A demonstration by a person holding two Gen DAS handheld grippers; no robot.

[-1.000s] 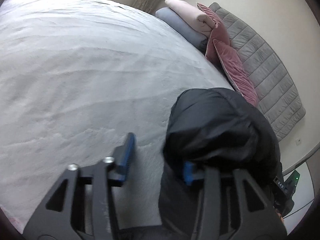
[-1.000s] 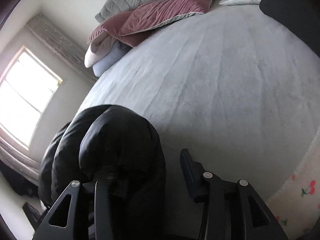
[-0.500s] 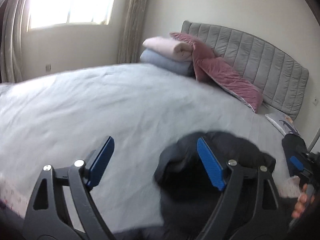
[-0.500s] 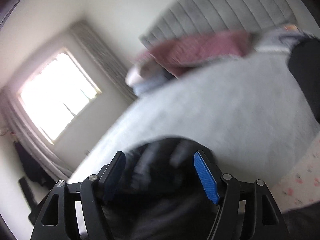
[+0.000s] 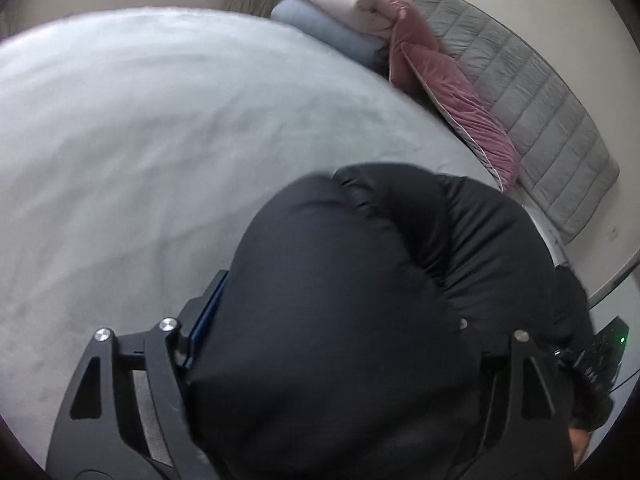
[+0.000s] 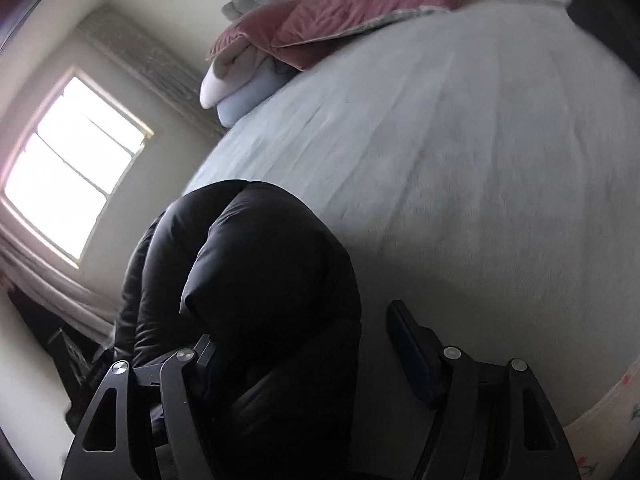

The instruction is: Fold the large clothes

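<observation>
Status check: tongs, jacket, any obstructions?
Left tongs wide, black puffer jacket bulging between. Right tongs open, jacket at one finger. Grey bed ahead.

A bedroom in a home.
A wide pale grey bedspread (image 5: 160, 140) filled the frame; a quilted grey headboard (image 5: 532, 100) and pink velvet pillows (image 5: 460, 100) sat upper right.
</observation>
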